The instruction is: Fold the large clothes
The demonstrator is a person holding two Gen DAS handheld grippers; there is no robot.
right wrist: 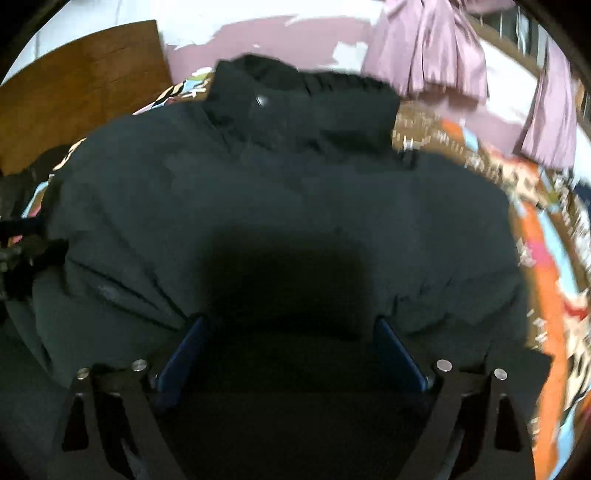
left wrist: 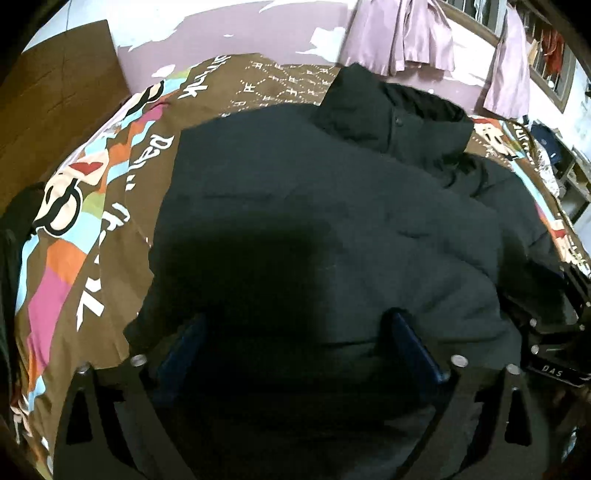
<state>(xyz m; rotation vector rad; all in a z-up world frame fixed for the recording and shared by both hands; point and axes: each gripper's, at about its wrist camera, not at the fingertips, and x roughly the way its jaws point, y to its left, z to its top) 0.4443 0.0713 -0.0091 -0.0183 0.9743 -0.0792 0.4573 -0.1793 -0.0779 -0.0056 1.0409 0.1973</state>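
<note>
A large black padded jacket [left wrist: 314,206] lies spread on a bed, collar [left wrist: 391,114] at the far end. My left gripper [left wrist: 295,325] hovers open just above the jacket's near hem, blue-padded fingers [left wrist: 413,343] wide apart, nothing between them. In the right wrist view the same jacket [right wrist: 295,184] fills the frame, collar [right wrist: 303,107] at the top. My right gripper [right wrist: 291,332] is open over the jacket's near part, blue fingers [right wrist: 395,354] spread, empty. The other gripper shows at the right edge of the left wrist view [left wrist: 554,347].
The bed has a brown, multicoloured patterned cover [left wrist: 85,229]. A wooden headboard or panel [left wrist: 55,103] stands at the far left. Pink curtains [left wrist: 402,33] hang on the far wall by a window. Dark clothing [left wrist: 14,221] lies at the left bed edge.
</note>
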